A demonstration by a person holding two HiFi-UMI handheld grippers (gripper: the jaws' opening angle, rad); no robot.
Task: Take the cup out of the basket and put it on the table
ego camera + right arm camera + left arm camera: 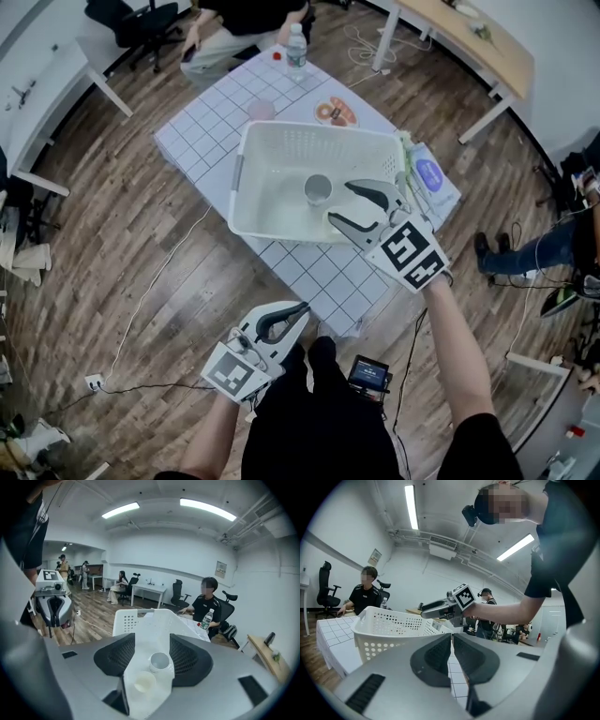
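Note:
A white perforated basket (pixel 265 141) stands on the checked table (pixel 211 127). A small grey-white cup (pixel 318 189) sits upright on the basket's floor. My right gripper (pixel 351 207) hovers over the basket's near right corner, open, its tips just right of the cup and apart from it. In the right gripper view the cup (pixel 159 662) lies ahead between the spread jaws of the right gripper (pixel 152 641), and a pale round object (pixel 144 682) lies closer. My left gripper (pixel 287 321) hangs low, off the table's near edge, shut and empty. In the left gripper view its pads (pixel 440 653) meet.
On the far table stand a water bottle (pixel 296 47), a pink cup (pixel 262 110) and a patterned plate (pixel 335 112). A blue-printed pack (pixel 429 175) lies right of the basket. A person (pixel 239 28) sits behind the table. Desks and chairs ring the wooden floor.

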